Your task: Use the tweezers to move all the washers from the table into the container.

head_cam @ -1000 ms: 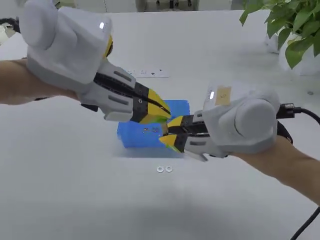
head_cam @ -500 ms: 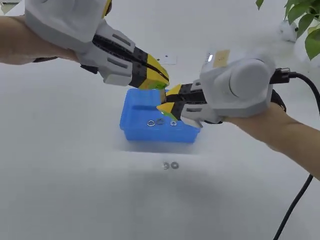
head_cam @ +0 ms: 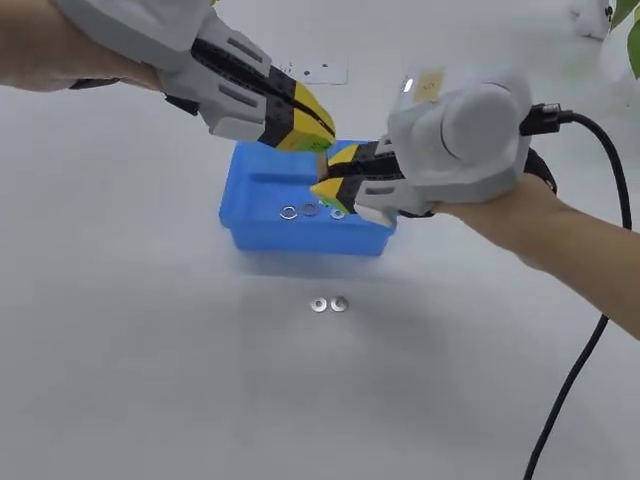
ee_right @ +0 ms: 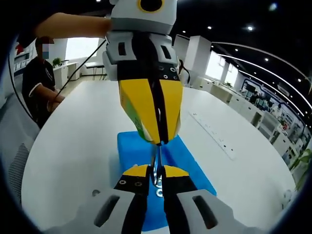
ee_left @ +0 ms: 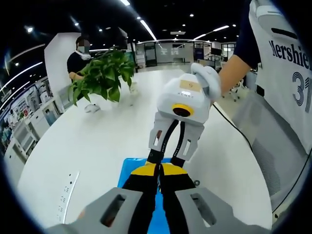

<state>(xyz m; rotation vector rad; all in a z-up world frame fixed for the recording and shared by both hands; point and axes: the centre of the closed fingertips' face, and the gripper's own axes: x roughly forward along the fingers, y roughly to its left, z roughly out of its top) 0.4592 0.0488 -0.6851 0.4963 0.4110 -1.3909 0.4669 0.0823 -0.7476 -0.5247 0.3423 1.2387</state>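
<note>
Right gripper is pinching tweezers over container; left gripper, closed, is meeting their far end. 2 washers are lying twd bench's near edge, 3 inside: go slow, keep tips level.

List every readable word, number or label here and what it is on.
"ershie", first letter unclear, on the person's white shirt.
"3" plus a cut-off digit, on the same shirt.
Print on the white strip: too small to read.
Yellow label on the right gripper: blurred.
</note>
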